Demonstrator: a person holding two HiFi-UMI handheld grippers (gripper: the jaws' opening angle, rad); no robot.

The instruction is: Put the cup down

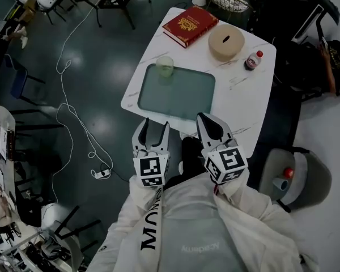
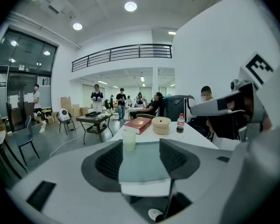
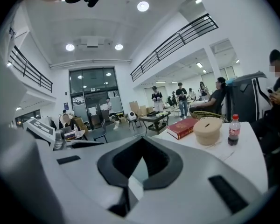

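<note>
Cup: we see the cup (image 1: 165, 66) standing upright on the far-left corner of the tray (image 1: 184, 98), just inside its rim. Neither claw touches it, and we judge the putting-down finished.
Left claw: the left claw (image 1: 154, 124) is released. Its jaws stand apart with only air between them, and it is held close to our body, well apart from the cup.
Right claw: the right claw (image 1: 204, 117) is clenched. Its jaw tips meet with nothing caught between them, and it is also near our body, short of the surface's near edge.
Handling: the cup looks like thin, pale, translucent plastic. We expect it to be light, a little springy under a squeeze and easy to tip, and we cannot tell whether it holds anything.
Where to hold: we would take it across the middle of the wall with a gentle squeeze, coming in from the near side.
Edges: the cup stands near the left edge of the surface (image 1: 241, 103), so a sideways nudge to the left could send it over the tray rim and off.
Open room: the tray between us and the cup is bare, which leaves a straight path in.
Crowded side: the red book (image 1: 190, 25), the round lidded box (image 1: 226, 42) and the small bottle (image 1: 253, 59) fill the far right. All three are apart from the cup, with the book nearest.
Floor: a white cable (image 1: 68, 112) trails across it to the left of the surface.
</note>
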